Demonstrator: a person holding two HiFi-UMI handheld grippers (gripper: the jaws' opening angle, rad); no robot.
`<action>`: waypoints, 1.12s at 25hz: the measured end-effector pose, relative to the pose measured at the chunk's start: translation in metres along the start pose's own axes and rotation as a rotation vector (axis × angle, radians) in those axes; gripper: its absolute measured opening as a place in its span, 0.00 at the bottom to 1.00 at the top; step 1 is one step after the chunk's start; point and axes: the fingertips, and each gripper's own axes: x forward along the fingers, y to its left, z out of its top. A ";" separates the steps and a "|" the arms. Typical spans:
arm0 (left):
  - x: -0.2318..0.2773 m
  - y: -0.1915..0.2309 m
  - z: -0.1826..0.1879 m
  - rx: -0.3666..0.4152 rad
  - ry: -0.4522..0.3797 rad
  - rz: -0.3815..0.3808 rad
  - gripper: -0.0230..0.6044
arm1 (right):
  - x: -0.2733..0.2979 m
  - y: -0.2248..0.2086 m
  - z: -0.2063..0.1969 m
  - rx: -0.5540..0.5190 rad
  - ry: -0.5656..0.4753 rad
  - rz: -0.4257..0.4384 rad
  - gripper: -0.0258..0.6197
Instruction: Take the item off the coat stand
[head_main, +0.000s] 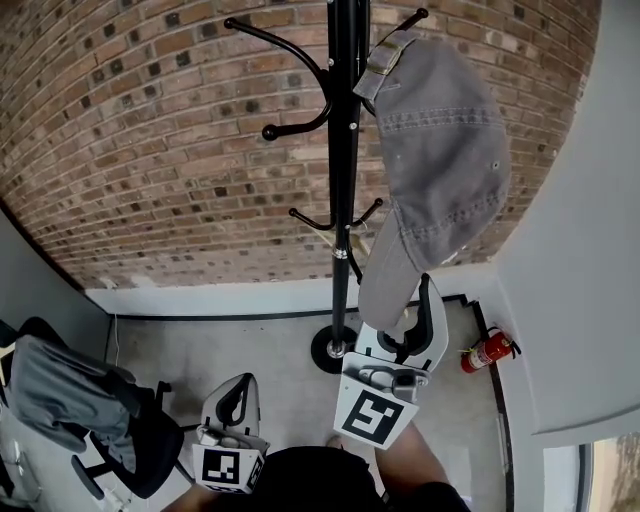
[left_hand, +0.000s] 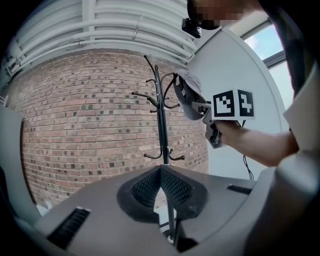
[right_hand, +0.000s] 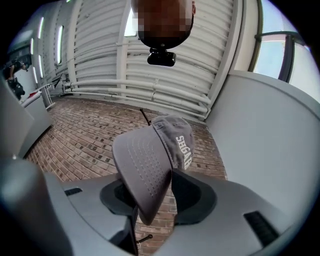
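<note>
A grey cap (head_main: 440, 150) hangs by its back strap from an upper hook of the black coat stand (head_main: 345, 200), brim pointing down. My right gripper (head_main: 410, 312) is raised under it with the jaws wide apart. In the right gripper view the cap's brim (right_hand: 145, 170) hangs between the jaws and covers the left pad, while the right pad (right_hand: 192, 192) stands clear of it. My left gripper (head_main: 237, 400) is held low with its tips together and nothing in them. From the left gripper (left_hand: 160, 172) I see the stand (left_hand: 161, 125), the cap (left_hand: 187, 95) and the right gripper's marker cube (left_hand: 232, 104).
A brick wall stands behind the stand and a white wall (head_main: 580, 250) closes in on the right. A red fire extinguisher (head_main: 487, 350) lies on the floor by that wall, near the stand's round base (head_main: 335, 350). An office chair with a grey garment (head_main: 60, 400) is at lower left.
</note>
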 end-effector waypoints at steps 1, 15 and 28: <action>0.001 -0.001 0.000 -0.002 -0.002 -0.005 0.08 | -0.001 -0.003 0.002 -0.004 -0.002 -0.001 0.31; -0.005 -0.010 0.006 -0.024 -0.039 -0.075 0.08 | 0.001 -0.060 0.082 0.109 -0.118 -0.011 0.09; -0.019 0.011 0.008 -0.057 -0.065 -0.060 0.08 | 0.040 -0.113 0.197 0.082 -0.328 -0.102 0.09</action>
